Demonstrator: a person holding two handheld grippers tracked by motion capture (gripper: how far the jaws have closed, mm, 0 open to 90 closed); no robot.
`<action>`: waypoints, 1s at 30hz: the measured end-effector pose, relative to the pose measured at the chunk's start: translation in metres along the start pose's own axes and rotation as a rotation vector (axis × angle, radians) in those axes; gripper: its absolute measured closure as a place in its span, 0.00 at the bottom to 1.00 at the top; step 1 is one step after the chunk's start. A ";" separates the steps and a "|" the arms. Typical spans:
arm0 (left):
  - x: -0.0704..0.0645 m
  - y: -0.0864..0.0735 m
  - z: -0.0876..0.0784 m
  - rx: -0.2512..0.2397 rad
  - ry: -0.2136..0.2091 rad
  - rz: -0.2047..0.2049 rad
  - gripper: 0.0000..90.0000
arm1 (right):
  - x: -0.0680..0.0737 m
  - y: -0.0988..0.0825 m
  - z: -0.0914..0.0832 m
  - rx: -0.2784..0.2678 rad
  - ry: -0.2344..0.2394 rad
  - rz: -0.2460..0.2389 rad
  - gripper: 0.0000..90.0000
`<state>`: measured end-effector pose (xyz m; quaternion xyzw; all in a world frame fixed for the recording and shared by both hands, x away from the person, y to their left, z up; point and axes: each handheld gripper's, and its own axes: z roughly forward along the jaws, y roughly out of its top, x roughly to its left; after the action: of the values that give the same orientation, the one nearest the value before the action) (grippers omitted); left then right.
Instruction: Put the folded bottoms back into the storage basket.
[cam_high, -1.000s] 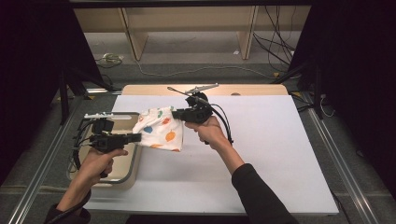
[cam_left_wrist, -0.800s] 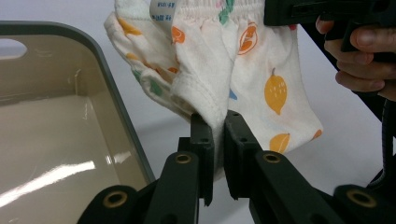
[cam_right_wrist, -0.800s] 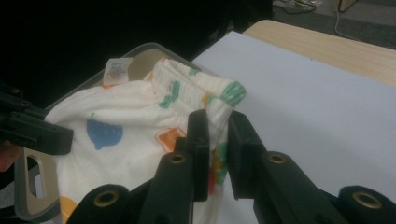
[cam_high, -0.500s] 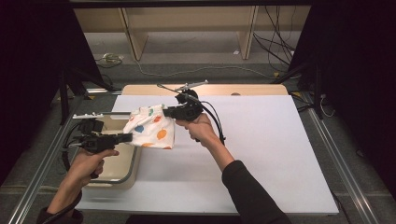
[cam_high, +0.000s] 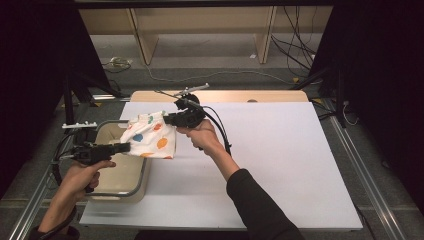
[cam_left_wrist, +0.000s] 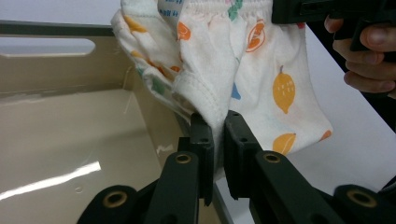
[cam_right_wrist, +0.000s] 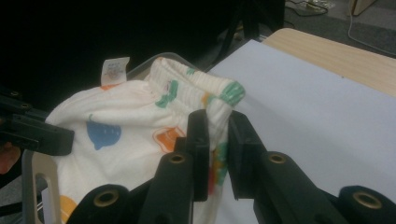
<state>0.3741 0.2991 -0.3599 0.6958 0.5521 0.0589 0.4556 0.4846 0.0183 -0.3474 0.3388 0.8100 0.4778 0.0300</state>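
Pinching the fruit-print cloth (cam_high: 150, 139) between them, both grippers' jaws clamp fabric; its label (cam_right_wrist: 115, 68) shows from the right gripper view.

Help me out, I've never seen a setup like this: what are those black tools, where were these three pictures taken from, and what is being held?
A person holds a hand-operated gripper in each hand. The high view looks down on a white table. The two close-up views come from cameras riding on each gripper. The left gripper and right gripper are both shut on a small white garment with a fruit print, holding it up between them, partly above a beige tub at the table's left edge.
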 end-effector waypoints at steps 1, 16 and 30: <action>0.002 0.000 -0.001 -0.001 -0.001 -0.003 0.92 | 0.001 0.001 0.002 0.002 -0.001 -0.002 0.90; 0.018 -0.002 -0.022 -0.028 0.009 -0.034 0.92 | 0.016 0.010 0.016 0.008 0.013 -0.021 0.90; 0.030 -0.006 -0.036 -0.038 0.021 -0.050 0.92 | 0.031 0.016 0.031 0.023 0.021 -0.040 0.89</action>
<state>0.3601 0.3442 -0.3565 0.6725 0.5727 0.0653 0.4642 0.4807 0.0649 -0.3426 0.3178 0.8224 0.4710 0.0272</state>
